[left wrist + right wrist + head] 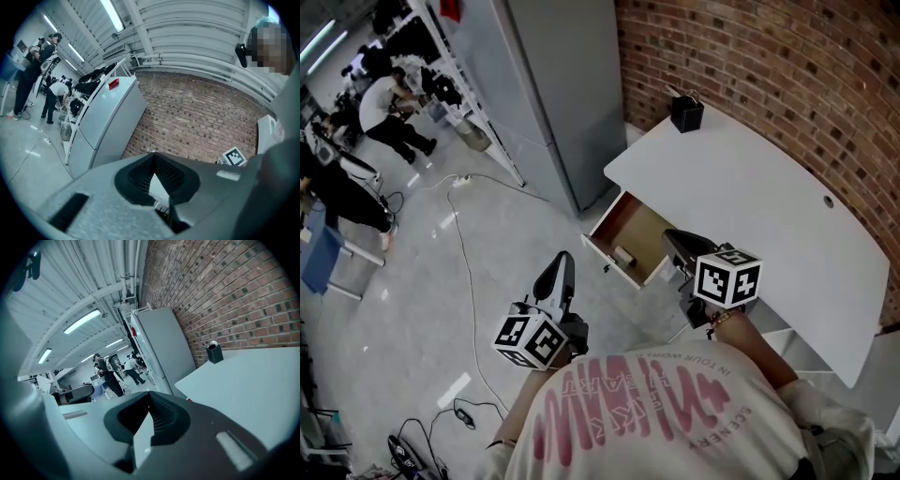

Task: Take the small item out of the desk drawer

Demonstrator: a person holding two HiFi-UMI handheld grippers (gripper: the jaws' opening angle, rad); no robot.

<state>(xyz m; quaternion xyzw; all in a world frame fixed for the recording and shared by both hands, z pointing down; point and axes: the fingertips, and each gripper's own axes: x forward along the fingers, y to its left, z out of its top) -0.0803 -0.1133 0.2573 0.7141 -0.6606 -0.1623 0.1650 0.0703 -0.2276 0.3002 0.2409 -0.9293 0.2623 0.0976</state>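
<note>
White T-shirt with a pink print (637, 412) fills the bottom of the head view, on the person holding both tools. Just past it, the left gripper (565, 260) hangs over the grey floor (441, 281), short of the drawer's front. The right gripper (669, 235) sits by the drawer's near right corner, beside the edge of the white desk top (750, 187).

Both pairs of jaws are closed with nothing between them. The left gripper view shows its tips (153, 154) meeting against the red brick wall (197, 112), and the right gripper view shows the same, with its tips (149, 393) together.

The pale wooden drawer with a white front (645, 223) stands pulled out from under the desk. The small pale item (624, 255) lies on its bottom, near the front panel, untouched.

By my reading, the opening step is done, and the picking is not yet begun. One gripper must spread its jaws, reach down into the drawer, close on the item and lift it clear. The right gripper looks better placed for that.
</note>
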